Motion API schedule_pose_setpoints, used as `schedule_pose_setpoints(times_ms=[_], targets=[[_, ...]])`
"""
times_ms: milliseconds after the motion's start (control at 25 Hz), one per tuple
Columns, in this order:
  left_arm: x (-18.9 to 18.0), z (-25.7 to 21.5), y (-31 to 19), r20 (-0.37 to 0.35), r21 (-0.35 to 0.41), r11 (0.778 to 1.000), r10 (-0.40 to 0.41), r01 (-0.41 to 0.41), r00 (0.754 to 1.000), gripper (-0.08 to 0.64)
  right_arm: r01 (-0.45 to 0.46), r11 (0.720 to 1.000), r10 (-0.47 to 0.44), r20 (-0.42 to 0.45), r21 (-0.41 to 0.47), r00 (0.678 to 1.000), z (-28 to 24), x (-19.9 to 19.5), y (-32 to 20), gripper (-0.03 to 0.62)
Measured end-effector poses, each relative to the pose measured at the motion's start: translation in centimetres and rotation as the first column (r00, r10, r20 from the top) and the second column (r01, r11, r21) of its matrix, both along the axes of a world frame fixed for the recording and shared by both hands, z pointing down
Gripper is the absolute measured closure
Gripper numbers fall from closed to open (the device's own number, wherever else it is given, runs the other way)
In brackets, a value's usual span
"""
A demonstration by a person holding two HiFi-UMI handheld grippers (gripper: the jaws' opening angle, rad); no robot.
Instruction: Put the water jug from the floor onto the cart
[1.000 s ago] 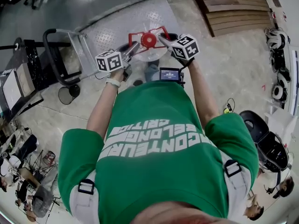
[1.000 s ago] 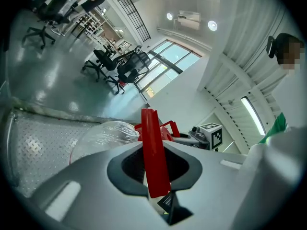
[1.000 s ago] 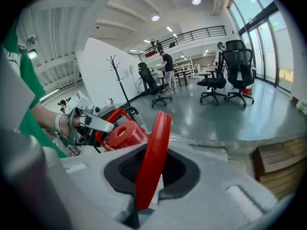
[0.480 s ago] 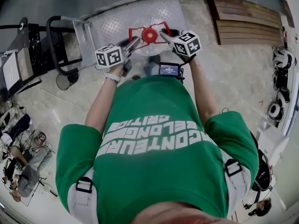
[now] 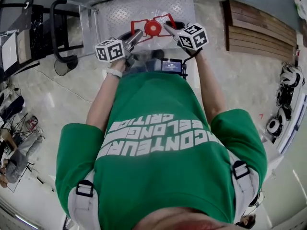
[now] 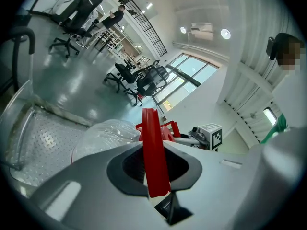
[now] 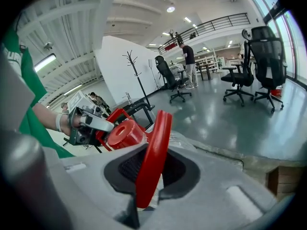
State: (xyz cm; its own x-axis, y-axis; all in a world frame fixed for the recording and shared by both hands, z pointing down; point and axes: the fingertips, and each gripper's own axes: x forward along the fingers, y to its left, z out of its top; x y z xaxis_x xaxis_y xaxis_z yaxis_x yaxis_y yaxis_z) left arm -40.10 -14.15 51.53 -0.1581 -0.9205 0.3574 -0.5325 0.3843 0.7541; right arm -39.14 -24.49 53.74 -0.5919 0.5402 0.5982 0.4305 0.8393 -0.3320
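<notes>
The water jug [image 5: 152, 42] is a clear bottle with a red cap [image 5: 153, 28] and a red handle frame [image 5: 165, 19]. It is held between my two grippers over the near end of the cart's metal deck [image 5: 144, 8]. Whether its base touches the deck I cannot tell. My left gripper [image 5: 136, 35] is shut on the left bar of the red handle [image 6: 154, 152], and the jug's clear shoulder [image 6: 105, 134] shows just past it. My right gripper [image 5: 168, 28] is shut on the right bar of the handle [image 7: 152, 159], beside the cap [image 7: 125, 133].
The cart's black push handle [image 5: 56, 28] rises at the deck's left end. A black stand [image 5: 19, 32] is further left and a wooden pallet [image 5: 261, 32] lies at the right. Helmets [image 5: 287, 75] line the right wall. Office chairs [image 7: 259, 61] and a person [image 7: 189, 63] are farther off.
Both grippers have carried the jug farther over the cart's deck, and the person has stepped closer to the cart. Both grips on the red handle are unchanged.
</notes>
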Motion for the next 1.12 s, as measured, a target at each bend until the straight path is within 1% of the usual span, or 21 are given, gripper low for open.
schedule_pose_setpoints(times_ms=[240, 320, 440, 600, 720, 1000, 1120], targets=[[-0.9, 0.3, 0.9, -0.018, 0.018, 0.999, -0.027, 0.027, 0.999, 0.494, 0.043, 0.999, -0.043, -0.024, 0.008, 0.999, 0.7, -1.3, 0.8, 0.545], [-1.5, 0.7, 1.2, -0.022, 0.016, 0.999, -0.034, 0.035, 0.999, 0.494, 0.053, 0.998, -0.052, -0.03, 0.017, 0.998, 0.9, -1.9, 1.1, 0.545], [-1.5, 1.0, 1.4, -0.043, 0.018, 0.999, -0.039, 0.04, 0.998, 0.494, 0.065, 0.998, -0.064, -0.046, 0.02, 0.997, 1.3, -2.0, 1.5, 0.545], [-2.0, 1.7, 1.8, -0.047, 0.007, 0.998, -0.063, 0.064, 0.997, 0.494, 0.086, 0.996, -0.083, -0.066, 0.036, 0.994, 2.2, -2.4, 1.6, 0.545], [-2.7, 2.3, 2.0, -0.067, 0.011, 0.997, -0.077, 0.078, 0.995, 0.495, 0.102, 0.993, -0.097, -0.083, 0.053, 0.992, 3.1, -3.2, 2.0, 0.545], [-5.8, 5.4, 2.8, -0.107, -0.014, 0.995, -0.095, 0.094, 0.99, 0.494, 0.121, 0.99, -0.109, -0.139, 0.079, 0.984, 6.0, -6.4, 2.9, 0.543], [-6.5, 7.3, 2.9, -0.142, -0.028, 0.996, -0.091, 0.088, 0.986, 0.494, 0.128, 0.988, -0.111, -0.17, 0.09, 0.979, 7.6, -7.4, 3.0, 0.543]])
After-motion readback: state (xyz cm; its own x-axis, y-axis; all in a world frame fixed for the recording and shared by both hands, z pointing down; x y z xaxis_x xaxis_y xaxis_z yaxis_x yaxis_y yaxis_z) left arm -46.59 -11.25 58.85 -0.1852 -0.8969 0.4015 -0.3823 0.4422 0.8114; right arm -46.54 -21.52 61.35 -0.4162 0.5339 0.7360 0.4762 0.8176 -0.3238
